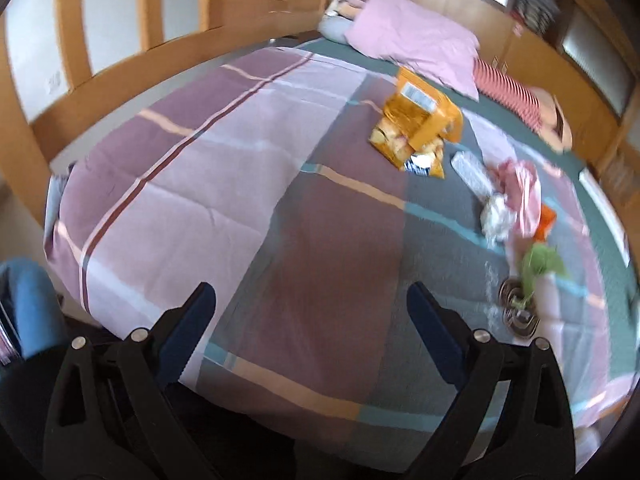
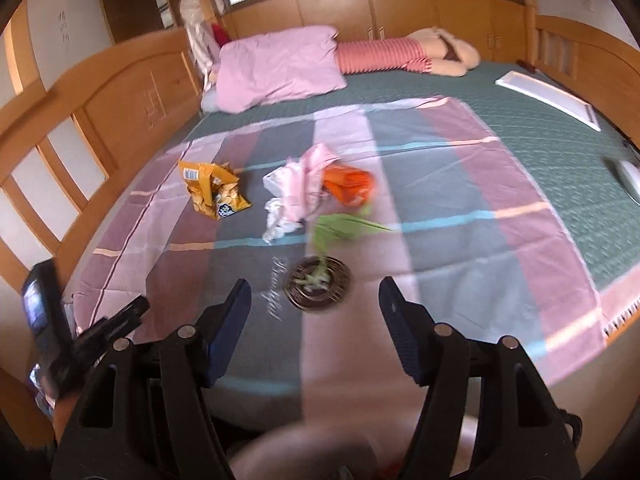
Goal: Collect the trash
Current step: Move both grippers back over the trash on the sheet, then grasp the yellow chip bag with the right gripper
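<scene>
Trash lies on a striped blanket (image 2: 460,184) on the bed. A yellow chip bag (image 2: 212,190) (image 1: 416,124) lies torn open. Beside it are crumpled white paper (image 2: 276,220) (image 1: 496,216), a pink plastic bag (image 2: 308,180) (image 1: 520,192), an orange wrapper (image 2: 348,186) (image 1: 546,220) and green leafy scraps (image 2: 344,226) (image 1: 540,268). A dark round coil (image 2: 318,284) (image 1: 516,312) lies nearest. My right gripper (image 2: 314,300) is open just short of the coil. My left gripper (image 1: 312,304) is open and empty over the blanket, left of the trash.
A pink pillow (image 2: 276,68) and a striped doll (image 2: 400,56) lie at the head of the bed. A white flat panel (image 2: 548,96) lies on the green mattress at right. Wooden bed rails (image 2: 100,92) run along the left side. My left gripper also shows at lower left (image 2: 108,328).
</scene>
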Tool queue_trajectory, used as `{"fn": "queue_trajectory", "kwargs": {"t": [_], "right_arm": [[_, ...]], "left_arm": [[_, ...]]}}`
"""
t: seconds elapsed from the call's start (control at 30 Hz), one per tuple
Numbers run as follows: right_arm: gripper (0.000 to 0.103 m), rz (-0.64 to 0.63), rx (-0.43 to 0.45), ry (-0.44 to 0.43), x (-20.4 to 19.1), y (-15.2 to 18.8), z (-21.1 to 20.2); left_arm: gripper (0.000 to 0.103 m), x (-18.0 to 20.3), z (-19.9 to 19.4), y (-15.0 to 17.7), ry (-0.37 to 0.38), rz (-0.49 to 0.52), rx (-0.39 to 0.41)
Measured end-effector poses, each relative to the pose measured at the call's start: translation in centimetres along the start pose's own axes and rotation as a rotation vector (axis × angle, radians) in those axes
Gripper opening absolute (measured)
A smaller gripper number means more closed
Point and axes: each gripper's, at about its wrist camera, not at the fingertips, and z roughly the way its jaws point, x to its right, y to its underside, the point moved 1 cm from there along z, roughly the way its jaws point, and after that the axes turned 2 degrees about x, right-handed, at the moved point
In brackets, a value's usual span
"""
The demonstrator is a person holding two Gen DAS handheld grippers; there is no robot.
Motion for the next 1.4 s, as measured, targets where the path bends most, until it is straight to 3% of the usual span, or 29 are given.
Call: {"fn": "queue_trajectory", "kwargs": {"t": [0.1,0.17,0.23,0.33,0.43,0.5,0.57,0.63,0.67,0.7,0.77,0.83,0.93,1.17,1.27,1.33,1.4], "right_arm": [[0.066,-0.014,0.017,-0.030,-3.4,-1.9,2.8],[0.066,-0.090,0.024,-0.068,-6.9,-3.3,4.4],[0.066,-0.197,-0.004,-0.125,-11.1,-4.8,7.1],[0.066,-0.246,-0.056,-0.145,-15.2,-6.8,11.9],[0.067,-0.299,-0.014,-0.072,-18.3,-9.7,16.2],[0.082,-0.374,0.026,0.009,-20.1,-11.2,18.6],[0.083,-0.515,-0.046,0.067,-21.9,-11.6,22.1],[0.081,-0.639,-0.107,0.139,-23.0,-10.7,24.4],[0.065,-0.703,-0.117,0.164,-23.3,-10.0,25.0],[0.044,-0.752,-0.122,0.185,-23.3,-9.3,25.1],[0.030,-0.795,-0.094,0.209,-23.0,-8.4,24.4],[0.018,-0.730,-0.127,0.122,-21.6,-8.1,23.0],[0.018,-0.659,-0.133,0.049,-19.5,-7.3,20.3],[0.019,-0.725,-0.156,-0.078,-16.7,-2.0,13.9],[0.031,-0.746,-0.223,-0.143,-15.2,0.2,12.5],[0.039,-0.743,-0.294,-0.233,-14.4,1.4,11.5],[0.053,-0.752,-0.320,-0.270,-13.8,2.3,10.8]], "left_arm": [[0.097,-1.5,-0.3,0.0,-0.042,-0.099,0.022],[0.098,-2.7,-0.3,-0.2,-0.076,-0.171,0.043],[0.099,-4.7,-0.3,-0.3,-0.094,-0.286,0.052],[0.099,-6.7,-0.2,0.0,-0.090,-0.411,0.024],[0.099,-6.9,-0.1,0.1,-0.073,-0.420,0.020],[0.099,-6.5,-0.3,0.0,-0.072,-0.396,0.030],[0.099,-6.2,-0.3,-0.2,-0.072,-0.382,0.034],[0.099,-6.2,-0.2,-0.3,-0.076,-0.384,0.041],[0.099,-6.1,-0.1,-0.4,-0.076,-0.385,0.043],[0.099,-6.1,-0.1,-0.5,-0.073,-0.388,0.045],[0.099,-6.1,-0.1,-0.5,-0.068,-0.395,0.046],[0.099,-6.3,-0.2,-0.4,-0.066,-0.411,0.052],[0.099,-6.9,-0.5,-0.1,-0.061,-0.449,0.061],[0.099,-7.0,-0.8,0.1,-0.057,-0.467,0.074],[0.099,-6.9,-0.7,0.1,-0.055,-0.462,0.068],[0.099,-6.8,-0.6,0.1,-0.059,-0.456,0.070],[0.099,-6.5,-0.6,0.1,-0.064,-0.443,0.073]]}}
